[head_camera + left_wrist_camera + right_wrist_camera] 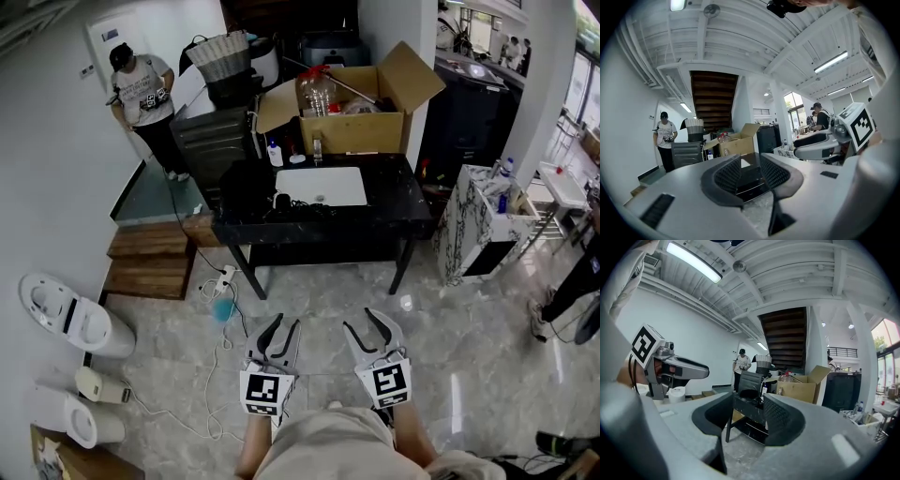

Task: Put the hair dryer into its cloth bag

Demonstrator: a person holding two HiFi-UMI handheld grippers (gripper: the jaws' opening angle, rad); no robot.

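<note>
- Apparently the dryer and its bag are the dark heap (247,187) at the left end of the surface (380,208); they are too small to tell apart.
- Left tool (289,321) and right tool (357,319) hang well short of the surface, jaws apart, both empty.
- Step in hand: the approach. Next: reach the heap and find the bag's mouth.

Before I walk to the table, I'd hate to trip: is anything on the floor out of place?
Yes. A white cable trails loose across the floor from what looks like a power strip by the left leg of the table; toilets sit unfixed along the left wall.
</note>
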